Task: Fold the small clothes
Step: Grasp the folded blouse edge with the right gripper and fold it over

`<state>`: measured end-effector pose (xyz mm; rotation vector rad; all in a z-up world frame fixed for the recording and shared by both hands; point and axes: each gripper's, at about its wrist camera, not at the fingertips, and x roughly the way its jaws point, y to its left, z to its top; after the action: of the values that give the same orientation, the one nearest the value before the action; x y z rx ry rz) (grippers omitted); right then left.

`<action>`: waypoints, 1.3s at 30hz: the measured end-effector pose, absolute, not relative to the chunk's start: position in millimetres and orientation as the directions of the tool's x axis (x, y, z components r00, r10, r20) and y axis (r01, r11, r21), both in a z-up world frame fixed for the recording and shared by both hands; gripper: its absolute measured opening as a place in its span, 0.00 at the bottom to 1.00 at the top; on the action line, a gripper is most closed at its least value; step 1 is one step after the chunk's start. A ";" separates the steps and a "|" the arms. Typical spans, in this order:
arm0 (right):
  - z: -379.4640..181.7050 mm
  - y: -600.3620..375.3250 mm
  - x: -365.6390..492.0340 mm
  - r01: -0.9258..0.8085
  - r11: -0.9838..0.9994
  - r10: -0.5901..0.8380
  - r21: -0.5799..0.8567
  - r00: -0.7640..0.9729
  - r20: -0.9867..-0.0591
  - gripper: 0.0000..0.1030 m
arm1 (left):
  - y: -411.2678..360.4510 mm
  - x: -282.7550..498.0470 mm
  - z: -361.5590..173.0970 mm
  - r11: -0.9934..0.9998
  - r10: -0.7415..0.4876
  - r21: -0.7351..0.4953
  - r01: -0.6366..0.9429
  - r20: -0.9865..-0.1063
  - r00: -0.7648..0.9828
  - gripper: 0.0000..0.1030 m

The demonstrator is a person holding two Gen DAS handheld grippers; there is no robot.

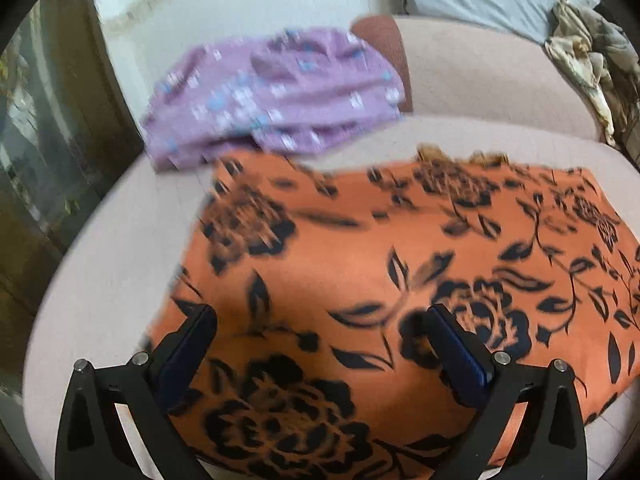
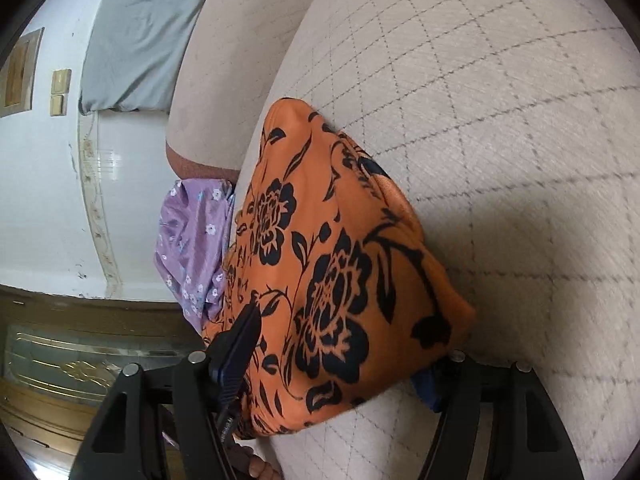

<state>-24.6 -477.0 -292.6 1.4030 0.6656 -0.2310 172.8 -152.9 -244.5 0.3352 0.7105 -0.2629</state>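
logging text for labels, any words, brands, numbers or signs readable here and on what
None can be read.
Orange floral cloth: black flower print only, no text.
Purple floral garment: small flower print, blurred, no text.
Right gripper: tiny embossed marks on one finger, too small to read.

Left gripper (image 1: 320, 336): lower part of its frame, tilted downward, jaws spread wide with nothing pressed between the blue pads (image 1: 188, 352).
Right gripper (image 2: 348, 356): bottom of its frame, rolled sideways, jaws wide apart (right finger mostly hidden); whether the pads press on anything cannot be told.
Fingertip (image 2: 262, 470): bottom edge, beside the right gripper's left finger.
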 end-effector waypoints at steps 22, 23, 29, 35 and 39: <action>-299.1 -479.1 -46.7 0.538 0.078 0.072 0.839 0.837 -0.543 0.67 | -90.5 205.1 -234.1 0.957 -0.028 0.184 0.226 -0.715 0.699 1.00; -297.6 -478.8 -44.3 0.544 0.100 0.067 0.833 0.832 -0.551 0.65 | -85.5 205.8 -233.4 0.959 -0.021 0.183 0.216 -0.714 0.700 1.00; -295.1 -468.7 -26.8 0.594 0.191 0.049 0.781 0.789 -0.612 0.26 | -48.7 214.4 -233.2 0.973 0.027 0.175 0.148 -0.729 0.684 1.00; -232.9 -437.9 -2.6 0.606 0.420 -0.080 0.675 0.766 -0.638 0.23 | -20.8 231.6 -250.9 0.983 0.044 0.138 0.118 -0.813 0.581 1.00; -175.6 -389.7 28.2 0.528 0.617 -0.099 0.583 0.788 -0.608 0.23 | -3.9 233.8 -242.7 0.993 0.001 0.067 0.093 -0.818 0.575 1.00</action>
<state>28.2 -389.7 -175.6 0.8349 0.5671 -0.3834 233.8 -3.9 -242.7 0.1068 0.9573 -0.0539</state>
